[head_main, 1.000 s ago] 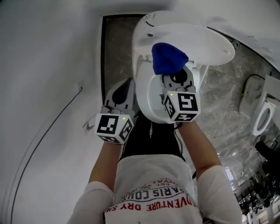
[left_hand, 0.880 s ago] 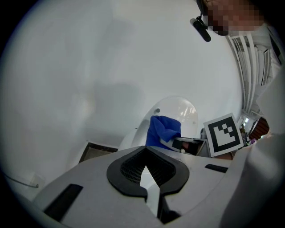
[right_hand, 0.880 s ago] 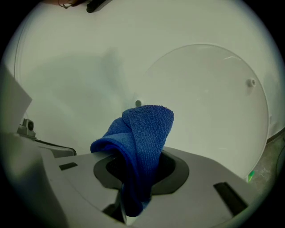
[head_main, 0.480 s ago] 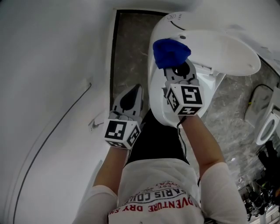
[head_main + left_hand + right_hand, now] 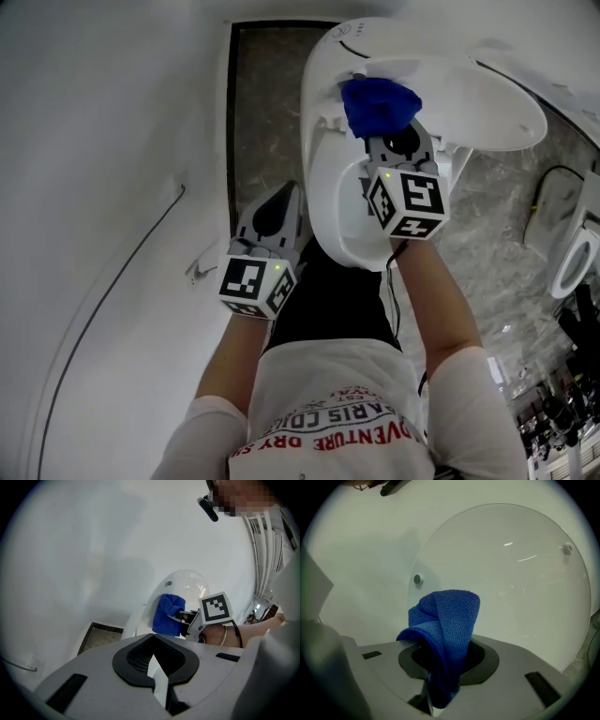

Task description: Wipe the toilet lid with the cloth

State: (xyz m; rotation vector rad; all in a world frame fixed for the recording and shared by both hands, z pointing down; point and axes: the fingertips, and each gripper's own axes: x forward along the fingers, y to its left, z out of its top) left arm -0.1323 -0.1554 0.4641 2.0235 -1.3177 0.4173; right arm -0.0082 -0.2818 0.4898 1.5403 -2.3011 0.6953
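Note:
The white toilet lid (image 5: pixel 473 89) stands raised, its inner face filling the right gripper view (image 5: pixel 515 573). My right gripper (image 5: pixel 392 133) is shut on a folded blue cloth (image 5: pixel 378 105), which sticks up from its jaws (image 5: pixel 447 620) close against the lid's inner face near a small round bumper (image 5: pixel 417 579). Whether the cloth touches the lid is unclear. The seat and bowl (image 5: pixel 333 202) lie below that gripper. My left gripper (image 5: pixel 274 208) hangs shut and empty left of the bowl; its own view shows the cloth (image 5: pixel 168 615) and the right gripper's marker cube (image 5: pixel 215 609).
A white wall with a thin dark cable (image 5: pixel 112 281) runs down the left. A strip of grey stone floor (image 5: pixel 262 103) lies between wall and toilet. Marbled floor (image 5: pixel 497 234) and another white fixture (image 5: pixel 570 253) are at the right.
The right gripper has carried the cloth a little up and right along the lid's inner face. The left gripper stays low beside the bowl.

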